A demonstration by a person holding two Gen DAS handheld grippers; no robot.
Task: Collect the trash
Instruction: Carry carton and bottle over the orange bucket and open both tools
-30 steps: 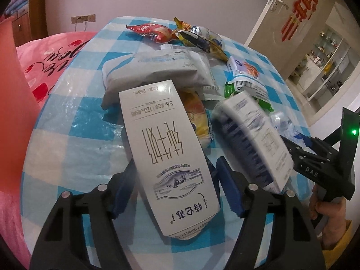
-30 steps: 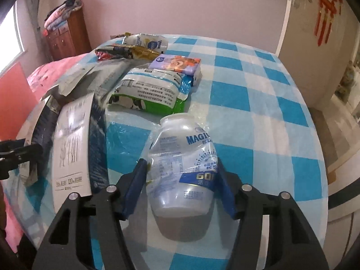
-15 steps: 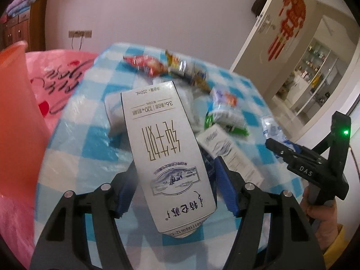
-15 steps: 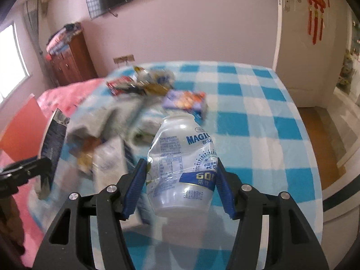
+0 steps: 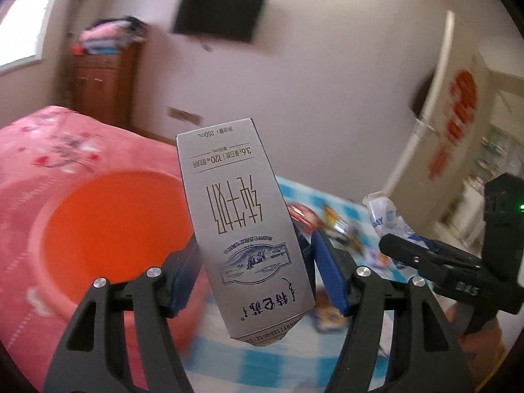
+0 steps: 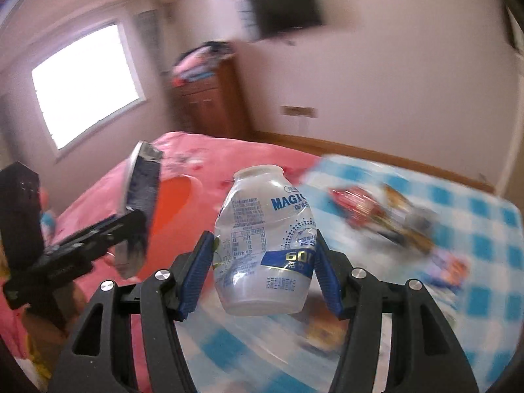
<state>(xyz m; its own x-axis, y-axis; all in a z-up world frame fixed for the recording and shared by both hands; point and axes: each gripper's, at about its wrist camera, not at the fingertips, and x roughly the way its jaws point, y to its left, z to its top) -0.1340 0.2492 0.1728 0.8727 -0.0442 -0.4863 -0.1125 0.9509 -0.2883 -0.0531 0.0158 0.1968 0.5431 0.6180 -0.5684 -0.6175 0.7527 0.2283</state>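
My left gripper (image 5: pixel 253 271) is shut on a white milk carton (image 5: pixel 239 226) and holds it raised in the air, beside the opening of an orange bin (image 5: pixel 108 229) at the left. My right gripper (image 6: pixel 262 273) is shut on a crushed clear plastic bottle (image 6: pixel 265 245) with a blue label, also lifted off the table. In the right wrist view the left gripper (image 6: pixel 108 239) with the carton (image 6: pixel 140 190) is at the left, in front of the bin (image 6: pixel 172 196). In the left wrist view the right gripper (image 5: pixel 409 252) holds the bottle (image 5: pixel 384 213) at the right.
A table with a blue and white checked cloth (image 6: pixel 475 235) carries more wrappers, among them a red packet (image 6: pixel 353 203) and other snack packets (image 5: pixel 340 226). A pink bed (image 5: pixel 42 144) lies behind the bin. A wooden cabinet (image 6: pixel 209 101) stands by the wall.
Both grippers have lifted their loads off the table and swung left toward the orange bin. The views now tilt up to the wall and are blurred by motion.
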